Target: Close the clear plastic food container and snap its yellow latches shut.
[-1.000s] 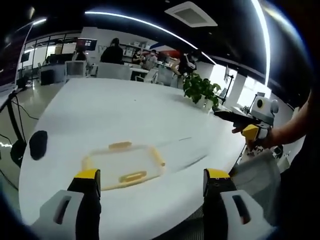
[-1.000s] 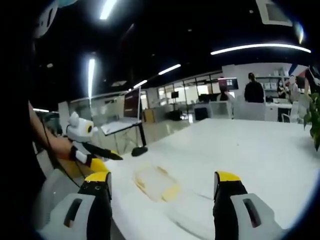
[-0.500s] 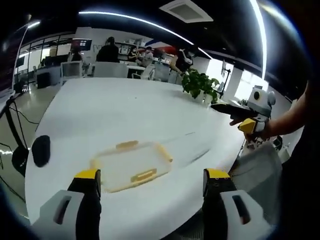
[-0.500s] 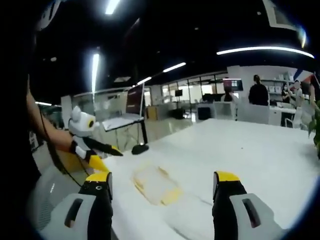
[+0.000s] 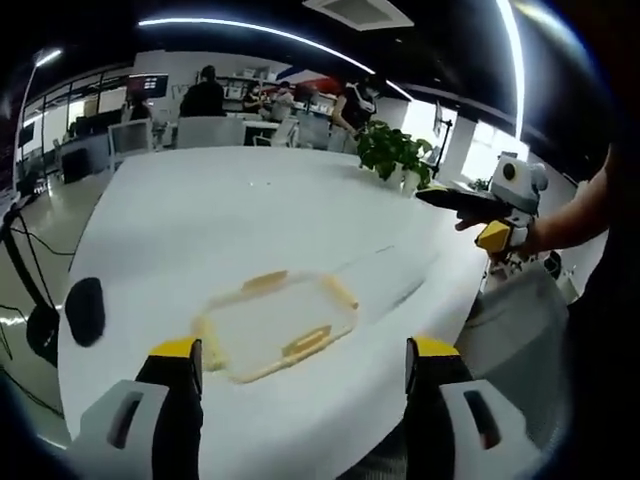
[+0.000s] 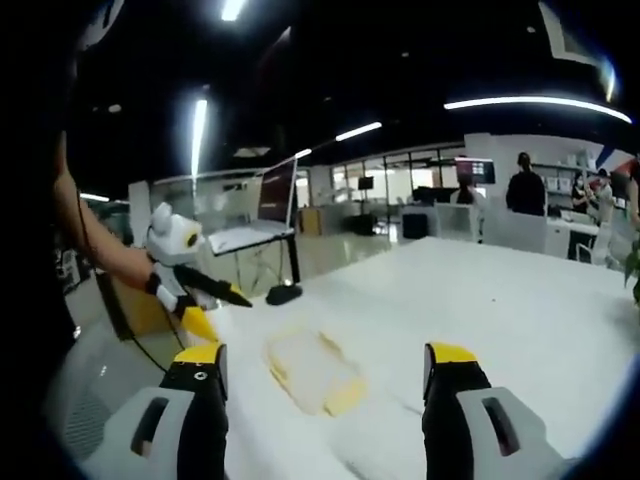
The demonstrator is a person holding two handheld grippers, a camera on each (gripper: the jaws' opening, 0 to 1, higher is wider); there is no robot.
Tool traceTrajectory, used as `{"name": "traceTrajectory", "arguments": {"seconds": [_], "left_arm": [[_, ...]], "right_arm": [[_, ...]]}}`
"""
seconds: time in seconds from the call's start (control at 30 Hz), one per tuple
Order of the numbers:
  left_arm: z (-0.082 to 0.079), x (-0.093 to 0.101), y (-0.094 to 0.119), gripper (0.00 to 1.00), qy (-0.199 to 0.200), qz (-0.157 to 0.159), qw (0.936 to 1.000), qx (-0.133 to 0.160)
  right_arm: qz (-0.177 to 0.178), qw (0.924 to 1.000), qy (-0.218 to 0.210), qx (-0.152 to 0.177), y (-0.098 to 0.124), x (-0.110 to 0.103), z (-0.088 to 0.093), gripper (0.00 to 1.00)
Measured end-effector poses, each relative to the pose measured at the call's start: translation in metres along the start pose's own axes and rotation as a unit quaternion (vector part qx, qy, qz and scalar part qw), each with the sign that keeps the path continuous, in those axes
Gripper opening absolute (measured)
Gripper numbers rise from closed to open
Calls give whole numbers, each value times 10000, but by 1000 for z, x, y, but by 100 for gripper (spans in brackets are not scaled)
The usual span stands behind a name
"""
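Right now my left gripper [image 5: 297,365] and right gripper [image 6: 325,370] both hold their fingers wide apart, gripping nothing, above the clear container [image 5: 276,323] lying flat on the white surface [image 5: 230,220], yellow latches [image 5: 306,343] showing.

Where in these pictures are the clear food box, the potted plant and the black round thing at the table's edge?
clear food box [image 5: 275,322]: left gripper view, middle of its lid.
potted plant [image 5: 392,157]: left gripper view, on its leaves.
black round thing [image 5: 84,310]: left gripper view, its middle.
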State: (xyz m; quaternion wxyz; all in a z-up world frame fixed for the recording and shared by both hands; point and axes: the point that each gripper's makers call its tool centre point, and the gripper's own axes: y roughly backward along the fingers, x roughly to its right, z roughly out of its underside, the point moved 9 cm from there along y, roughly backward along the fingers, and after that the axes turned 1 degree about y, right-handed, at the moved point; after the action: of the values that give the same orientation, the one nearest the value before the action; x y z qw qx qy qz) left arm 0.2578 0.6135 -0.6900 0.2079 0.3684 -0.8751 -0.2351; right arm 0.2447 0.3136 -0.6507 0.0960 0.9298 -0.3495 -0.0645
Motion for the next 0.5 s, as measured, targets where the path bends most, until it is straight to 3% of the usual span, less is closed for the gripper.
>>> {"name": "traceTrajectory", "arguments": {"seconds": [0.27, 0.5], "left_arm": [[-4, -11, -3, 83, -184, 115, 9997, -106], [-5, -19, -5, 79, -392, 82, 9987, -327]], "right_arm": [[-6, 9999, 77, -80, -5, 1, 1, 79], [86, 9985, 356, -406, -9, 3, 7, 74]]}}
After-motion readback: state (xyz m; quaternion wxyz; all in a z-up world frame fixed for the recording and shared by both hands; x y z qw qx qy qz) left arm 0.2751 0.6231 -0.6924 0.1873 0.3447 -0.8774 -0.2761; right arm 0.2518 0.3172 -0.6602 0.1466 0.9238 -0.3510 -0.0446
